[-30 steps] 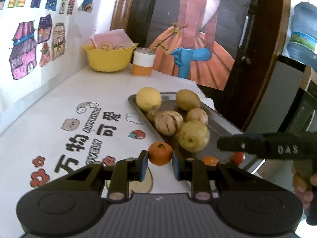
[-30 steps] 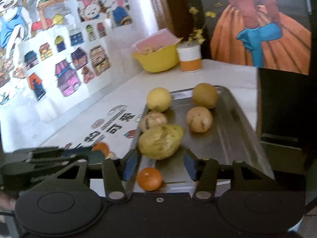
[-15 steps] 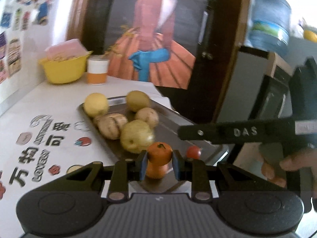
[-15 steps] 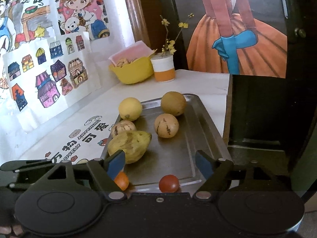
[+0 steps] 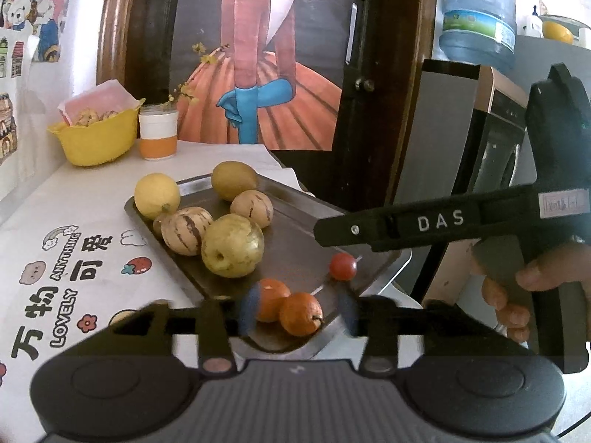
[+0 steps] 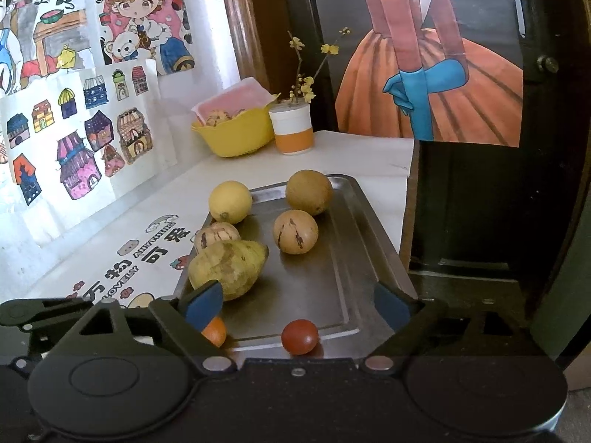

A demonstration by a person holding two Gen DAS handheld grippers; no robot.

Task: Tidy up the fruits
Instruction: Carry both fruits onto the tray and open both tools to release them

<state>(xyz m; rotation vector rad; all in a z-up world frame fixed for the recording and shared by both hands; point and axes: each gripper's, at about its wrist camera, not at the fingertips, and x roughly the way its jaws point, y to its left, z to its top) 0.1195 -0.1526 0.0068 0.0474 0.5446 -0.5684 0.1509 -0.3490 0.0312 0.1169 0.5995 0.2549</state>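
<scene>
At the far left a yellow bowl (image 5: 96, 140) sits against the wall on the white printed surface (image 5: 55, 221), with an orange-and-white cup (image 5: 157, 136) just beside it holding a sprig of yellow flowers. Next comes the metal tray (image 5: 295, 229), angled across the surface near its edge. On the tray's far end lie a lemon (image 5: 157, 195) and a brownish round fruit (image 5: 234, 180); nearer are two striped melons (image 5: 186, 230) (one partly behind the other fruit), a third striped one (image 5: 252, 207), and a large yellow-green pear (image 5: 232, 245) touching them. At the tray's near end two tangerines (image 5: 288, 308) rest touching each other, between the spread fingers of the left tool (image 5: 295, 313), whose blue pads are blurred and stand clear of both fruits, so it grips nothing. A cherry tomato (image 5: 342, 266) lies alone just right of them on the tray. Farther right the right tool (image 6: 297, 301) reaches in level over the tray's corner, its jaws wide apart and empty in its own view, with the tomato below between them. A person's hand (image 5: 532, 288) grips its handle at the far right.
</scene>
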